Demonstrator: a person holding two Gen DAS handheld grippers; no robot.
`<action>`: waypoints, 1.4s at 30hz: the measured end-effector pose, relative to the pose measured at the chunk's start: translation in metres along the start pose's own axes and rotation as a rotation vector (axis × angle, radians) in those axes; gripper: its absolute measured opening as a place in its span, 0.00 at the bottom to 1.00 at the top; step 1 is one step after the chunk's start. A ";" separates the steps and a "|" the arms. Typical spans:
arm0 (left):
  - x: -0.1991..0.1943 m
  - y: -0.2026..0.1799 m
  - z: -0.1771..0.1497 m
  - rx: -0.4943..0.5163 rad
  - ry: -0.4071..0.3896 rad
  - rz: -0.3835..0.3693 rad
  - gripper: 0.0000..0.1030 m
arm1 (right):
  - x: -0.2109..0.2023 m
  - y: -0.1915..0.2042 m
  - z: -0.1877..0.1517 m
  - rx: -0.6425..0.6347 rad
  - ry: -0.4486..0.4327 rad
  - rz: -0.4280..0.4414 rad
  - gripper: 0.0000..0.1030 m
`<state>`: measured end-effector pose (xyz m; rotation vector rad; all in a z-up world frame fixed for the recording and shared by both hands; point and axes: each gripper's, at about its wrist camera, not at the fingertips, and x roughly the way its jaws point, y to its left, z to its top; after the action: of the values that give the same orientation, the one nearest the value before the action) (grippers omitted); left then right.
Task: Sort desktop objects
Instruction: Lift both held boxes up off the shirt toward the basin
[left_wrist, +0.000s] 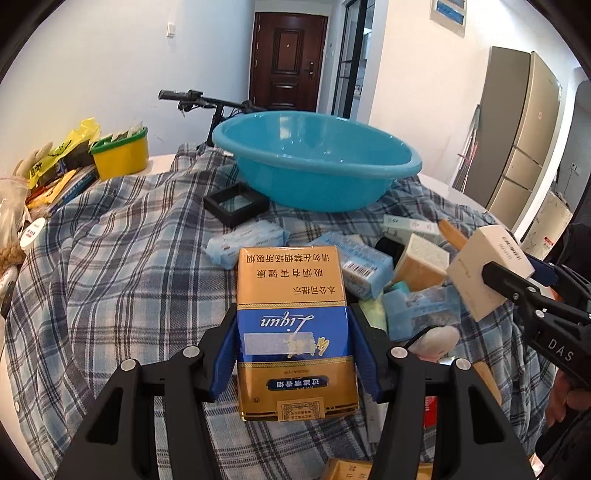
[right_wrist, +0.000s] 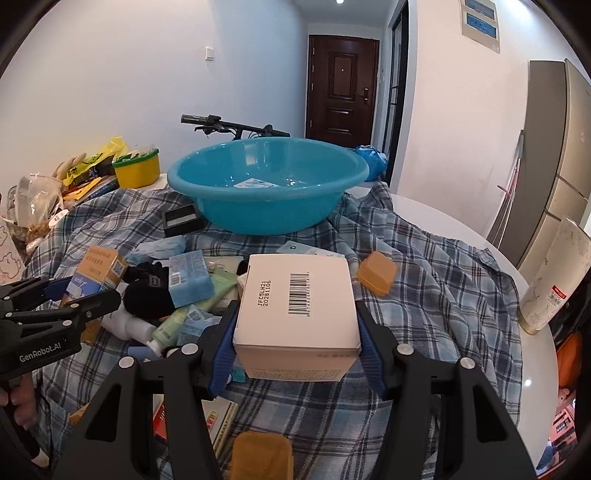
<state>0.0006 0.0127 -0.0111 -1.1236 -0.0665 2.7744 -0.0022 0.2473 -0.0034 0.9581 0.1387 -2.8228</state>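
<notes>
1. A blue-and-white plaid cloth (right_wrist: 424, 258) covers the round table and carries everything else.
2. A turquoise basin (right_wrist: 266, 184) stands upright at the far side of the cloth; the right wrist view shows a small pale packet lying in its bottom.
3. A heap of small items (right_wrist: 184, 288) lies on the cloth nearer than the basin: blue tissue packs, a black glove, a pale green tube and a white bottle, touching and overlapping.
4. The right gripper (right_wrist: 295, 332) pinches a white box (right_wrist: 295, 306) between its blue pads, barcode face up, clear of the cloth.
5. The left gripper (left_wrist: 293, 347) pinches a gold-and-blue cigarette pack (left_wrist: 293, 325) by its long sides, its print upside down in that view, above the cloth.
6. A black square frame (left_wrist: 236, 203) lies just beside the basin's base.
7. An amber block (right_wrist: 376, 273) sits alone on the cloth, right of the white box.
</notes>
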 end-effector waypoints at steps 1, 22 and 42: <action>-0.001 -0.001 0.002 0.003 -0.006 -0.001 0.56 | -0.002 0.002 0.002 -0.004 -0.010 0.001 0.55; -0.082 -0.028 0.096 0.056 -0.371 0.001 0.56 | -0.069 0.017 0.086 -0.036 -0.348 -0.026 0.55; -0.193 -0.044 0.154 0.083 -0.722 -0.014 0.56 | -0.144 0.024 0.155 -0.009 -0.661 -0.045 0.55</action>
<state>0.0362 0.0283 0.2367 -0.0606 -0.0349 2.9755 0.0224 0.2191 0.2057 -0.0142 0.0880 -3.0002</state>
